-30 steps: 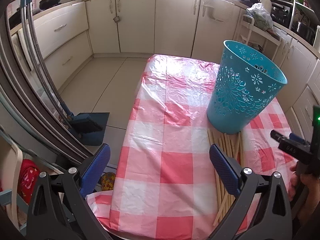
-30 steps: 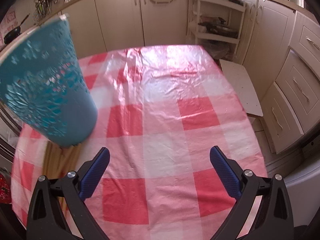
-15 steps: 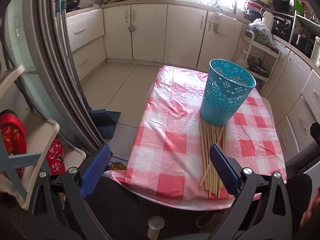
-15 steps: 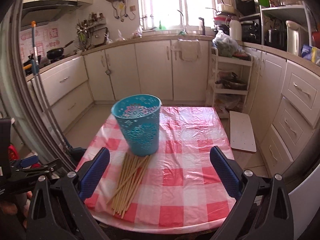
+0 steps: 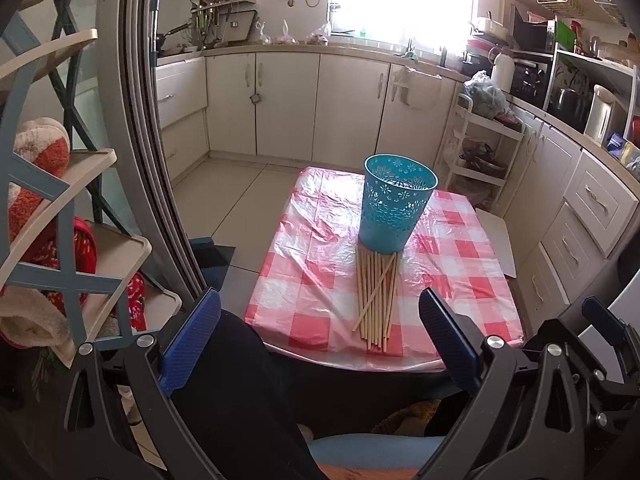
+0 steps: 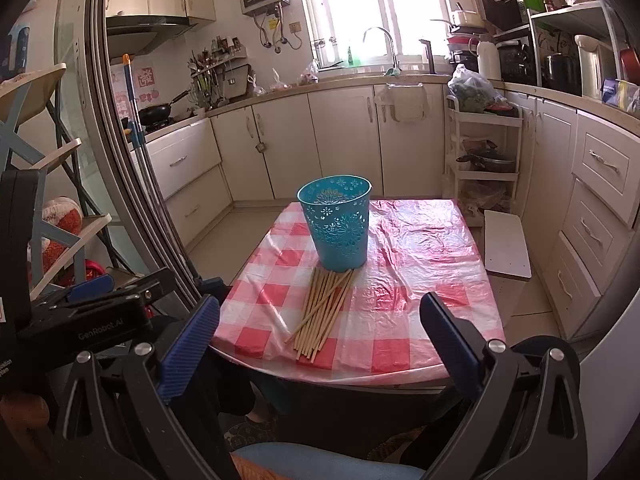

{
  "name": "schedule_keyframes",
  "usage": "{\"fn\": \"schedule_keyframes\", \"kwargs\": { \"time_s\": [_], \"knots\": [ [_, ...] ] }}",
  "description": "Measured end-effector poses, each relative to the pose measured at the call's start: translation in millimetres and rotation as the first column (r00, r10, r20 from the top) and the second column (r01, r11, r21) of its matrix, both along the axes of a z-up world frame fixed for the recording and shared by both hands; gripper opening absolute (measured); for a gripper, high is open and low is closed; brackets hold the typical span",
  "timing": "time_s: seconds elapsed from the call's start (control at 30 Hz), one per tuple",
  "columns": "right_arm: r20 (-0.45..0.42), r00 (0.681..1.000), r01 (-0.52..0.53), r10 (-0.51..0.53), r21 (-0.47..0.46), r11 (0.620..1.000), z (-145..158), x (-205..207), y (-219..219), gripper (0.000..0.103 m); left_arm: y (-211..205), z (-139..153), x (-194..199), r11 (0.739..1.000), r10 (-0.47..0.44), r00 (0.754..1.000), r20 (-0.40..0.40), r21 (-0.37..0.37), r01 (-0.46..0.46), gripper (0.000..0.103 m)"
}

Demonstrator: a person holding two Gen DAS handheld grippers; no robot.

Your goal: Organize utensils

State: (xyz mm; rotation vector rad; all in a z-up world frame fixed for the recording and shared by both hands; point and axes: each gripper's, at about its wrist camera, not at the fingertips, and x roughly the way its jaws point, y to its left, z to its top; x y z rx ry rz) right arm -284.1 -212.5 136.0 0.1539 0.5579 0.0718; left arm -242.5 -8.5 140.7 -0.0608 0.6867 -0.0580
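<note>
I am holding my left gripper (image 5: 318,338) with fingers spread wide and empty, short of the bench (image 5: 304,280). Thin pale wooden chopsticks (image 5: 376,292), light, stiff and prone to rolling, are lying bundled against the perforated turquoise plastic basket (image 5: 396,204); mid-length looks the best hold. My right gripper (image 6: 320,340) is likewise gaping, empty.

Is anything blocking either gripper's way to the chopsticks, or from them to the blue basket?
Nothing visible does. The chopsticks lie bare on the checked tablecloth, far ends at the foot of the blue basket, whose mouth is open. Left gripper and right gripper are open and empty.
</note>
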Motion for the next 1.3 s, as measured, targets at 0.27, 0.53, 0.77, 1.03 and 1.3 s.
{"fn": "schedule_keyframes", "kwargs": {
  "time_s": [0.27,0.53,0.77,1.03,1.3],
  "knots": [
    [0.080,0.997,0.020,-0.014,-0.069,0.997,12,-20,12,0.096,2,15,-21,0.998,0.041,0.996,0.074,0.036,-0.044,0.095],
    [0.103,0.995,0.010,-0.004,-0.055,0.998,16,-27,8,0.096,-3,20,-30,0.998,0.032,0.996,0.087,0.049,-0.037,0.095],
    [0.117,0.993,0.014,-0.008,-0.054,0.998,17,-32,8,0.096,-5,22,-34,0.998,0.029,0.995,0.099,0.055,-0.035,0.095],
    [0.125,0.992,0.012,-0.004,-0.062,0.998,19,-34,11,0.096,-5,23,-37,0.998,0.036,0.994,0.101,0.050,-0.041,0.095],
    [0.125,0.992,0.011,-0.003,-0.061,0.998,20,-35,10,0.096,-2,24,-40,0.998,0.041,0.993,0.107,0.047,-0.047,0.095]
  ]
}}
